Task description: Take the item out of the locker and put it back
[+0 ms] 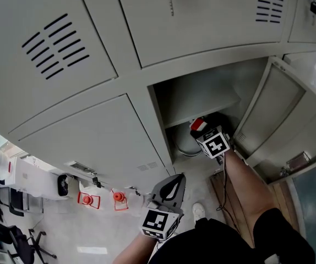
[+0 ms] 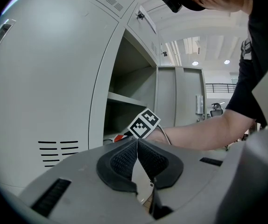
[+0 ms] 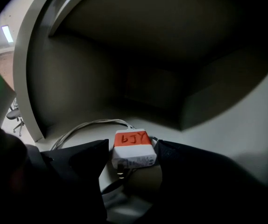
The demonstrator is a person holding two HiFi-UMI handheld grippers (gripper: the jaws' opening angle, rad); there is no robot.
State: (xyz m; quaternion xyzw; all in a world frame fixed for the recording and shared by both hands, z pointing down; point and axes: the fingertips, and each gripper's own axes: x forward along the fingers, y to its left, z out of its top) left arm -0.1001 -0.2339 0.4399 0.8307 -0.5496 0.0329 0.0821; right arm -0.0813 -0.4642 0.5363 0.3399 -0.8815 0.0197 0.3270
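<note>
A white charger (image 3: pixel 132 147) with an orange hand-lettered label lies on the floor of the open locker compartment (image 1: pixel 197 95), its white cable (image 3: pixel 85 127) curling off to the left. My right gripper (image 3: pixel 134 159) reaches into that compartment, its marker cube (image 1: pixel 213 142) at the opening. Its jaws stand wide on either side of the charger and I see no pressing grip on it. My left gripper (image 2: pixel 137 144) hangs low in front of the lockers (image 1: pixel 168 193), shut with nothing between its pads.
The compartment's door (image 1: pixel 282 111) is swung open to the right. A shelf (image 1: pixel 202 113) crosses the compartment above the charger. Closed vented locker doors (image 1: pixel 64 43) fill the left. On the floor below are red items (image 1: pixel 89 200), office chairs (image 1: pixel 15 241) and the person's shoe (image 1: pixel 199 210).
</note>
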